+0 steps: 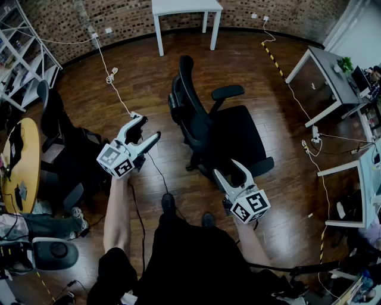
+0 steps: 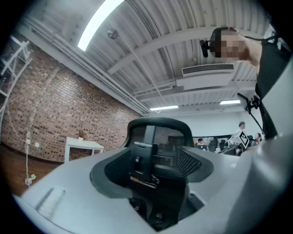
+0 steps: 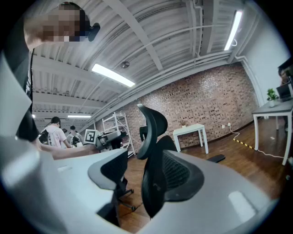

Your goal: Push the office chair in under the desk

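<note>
In the head view, the office chair (image 1: 235, 137) stands out in the open on the wooden floor (image 1: 119, 77). A white surface (image 1: 186, 7) lies well beyond the chair's backrest. A grey surface (image 1: 330, 74) stands well off to the chair's right, and the chair is tucked under neither of them. My left gripper (image 1: 146, 130) hangs to the left of the chair, clear of it, its fingers spread with only floor showing between them. My right gripper (image 1: 231, 171) is at the near edge of the chair's seat, fingers also spread. One fingertip overlaps the near armrest, and I cannot tell from here whether it touches.

In the left gripper view, my fingers (image 2: 104, 171) stand moderately apart and pinch nothing. The office chair (image 2: 158, 137) shows through the gap beyond them, its mesh backrest facing me and apart from both pads. The white surface (image 2: 82, 146) shows to the left of the chair, against the brick wall (image 2: 55, 109).

In the right gripper view, my fingers (image 3: 183, 176) are held wide and grip nothing. The chair (image 3: 153, 132) appears edge-on through the gap, its headrest rising above them. The white surface (image 3: 190, 132) stands to the right of the chair, and my left gripper (image 3: 114, 135) shows to its left.
</note>
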The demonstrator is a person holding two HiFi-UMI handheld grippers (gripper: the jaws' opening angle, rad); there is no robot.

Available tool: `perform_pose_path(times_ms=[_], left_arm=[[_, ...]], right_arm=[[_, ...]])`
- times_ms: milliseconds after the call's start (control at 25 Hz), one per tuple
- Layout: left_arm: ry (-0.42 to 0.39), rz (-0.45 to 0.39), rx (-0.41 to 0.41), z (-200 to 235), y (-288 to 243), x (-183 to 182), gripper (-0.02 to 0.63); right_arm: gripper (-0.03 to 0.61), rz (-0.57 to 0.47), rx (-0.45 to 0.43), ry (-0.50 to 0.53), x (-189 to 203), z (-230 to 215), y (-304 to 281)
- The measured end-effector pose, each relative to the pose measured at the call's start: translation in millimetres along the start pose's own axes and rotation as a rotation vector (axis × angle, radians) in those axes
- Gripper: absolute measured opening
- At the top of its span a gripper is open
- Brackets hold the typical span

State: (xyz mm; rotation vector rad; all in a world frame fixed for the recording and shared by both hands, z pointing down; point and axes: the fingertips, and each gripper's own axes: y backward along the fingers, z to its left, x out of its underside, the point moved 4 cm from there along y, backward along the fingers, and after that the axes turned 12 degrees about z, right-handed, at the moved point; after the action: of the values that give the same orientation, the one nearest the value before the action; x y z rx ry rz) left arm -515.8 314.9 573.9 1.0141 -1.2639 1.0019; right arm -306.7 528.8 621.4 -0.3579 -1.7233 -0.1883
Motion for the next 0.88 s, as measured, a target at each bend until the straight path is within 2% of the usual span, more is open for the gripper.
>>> perform_pose_path(times_ms=[80,160,280,400,480,560,640,720,800,880], left_arm=[[-0.019,0.056,0.079,60,-2,-15,0.455],[-0.045,0.099,0.164,120,-4,-28,0.479],[-0.120,0.160,0.322,188,-18,-39,0.503],[-0.165,0.226,0.492,181,-48,-77,0.549],[-0.165,0.267,0.617,169,-72,-101,0.585],[-0.129,0.302,0.763,168,-88,-85,0.592],[-0.092,0.344,0.895,156,-103,-48,0.591],[-0.120,0.389,0.957,137,-123,-27,0.573],[-0.144,0.417,0.961,132,-133,-29,0.527],[-0.111,0.431,0.943,130,-129,-42,0.481]], right_arm=[[0.255,-0.018,0.063,-0.012,-5,27,-47],[0.287,-0.028,0.132,-0.022,-8,52,-98],[0.288,-0.026,0.228,-0.022,-9,86,-164],[0.301,-0.014,0.329,-0.012,-33,116,-166],[0.294,0.008,0.400,-0.025,-46,124,-164],[0.278,0.026,0.448,-0.033,-29,118,-178],[0.259,0.021,0.447,-0.020,-7,105,-180],[0.252,0.011,0.410,-0.026,-2,89,-169],[0.253,0.018,0.368,-0.047,-5,77,-162],[0.248,0.037,0.333,-0.065,-10,70,-154]])
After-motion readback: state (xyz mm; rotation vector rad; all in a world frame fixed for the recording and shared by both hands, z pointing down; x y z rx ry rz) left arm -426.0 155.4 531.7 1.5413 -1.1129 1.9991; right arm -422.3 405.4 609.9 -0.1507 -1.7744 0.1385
